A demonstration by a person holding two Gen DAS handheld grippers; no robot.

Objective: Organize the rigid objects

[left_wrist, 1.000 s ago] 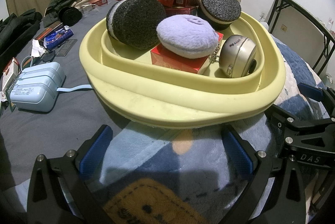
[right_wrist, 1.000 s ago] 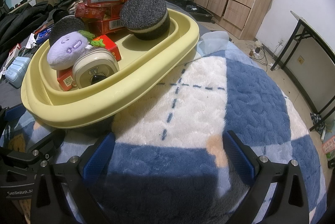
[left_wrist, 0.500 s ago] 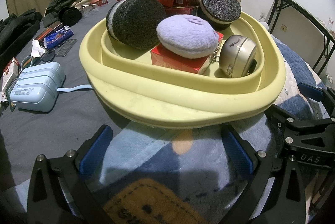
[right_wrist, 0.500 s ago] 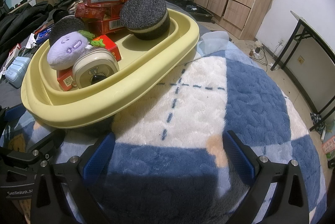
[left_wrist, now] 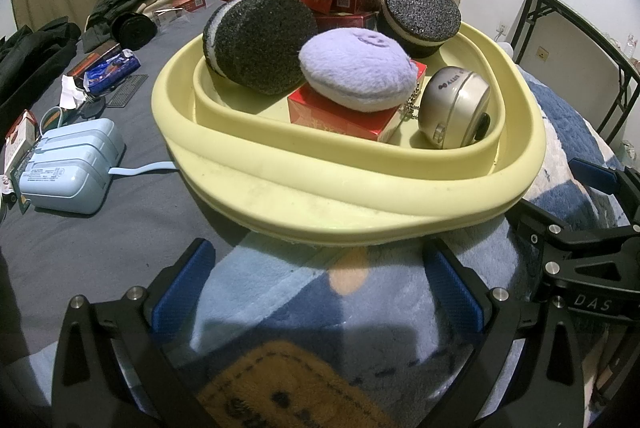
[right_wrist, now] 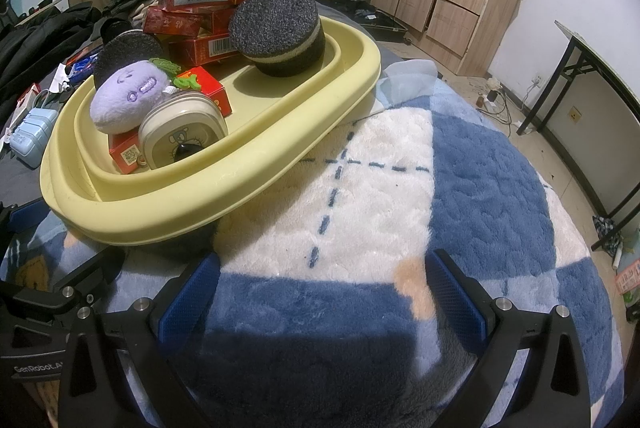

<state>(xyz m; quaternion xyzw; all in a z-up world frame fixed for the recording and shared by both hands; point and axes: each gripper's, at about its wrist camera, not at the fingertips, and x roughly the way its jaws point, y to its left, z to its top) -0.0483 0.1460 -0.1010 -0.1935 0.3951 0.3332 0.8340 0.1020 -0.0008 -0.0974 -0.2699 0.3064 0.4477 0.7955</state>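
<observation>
Both grippers, left (left_wrist: 316, 292) and right (right_wrist: 320, 292), rest spread and empty on the blanket (right_wrist: 400, 187) before the basin (left_wrist: 360, 203), which corrals the sorted boxes (left_wrist: 344, 111), sponges (left_wrist: 260, 43) and clock (left_wrist: 452, 111).

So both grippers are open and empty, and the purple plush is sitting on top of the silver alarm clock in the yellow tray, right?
Not quite. The purple plush rests on the red box, not on the silver alarm clock, which stands beside it; the left wrist view shows this. The rest holds: left gripper and right gripper are open and empty, and everything sits in the yellow tray.
</observation>
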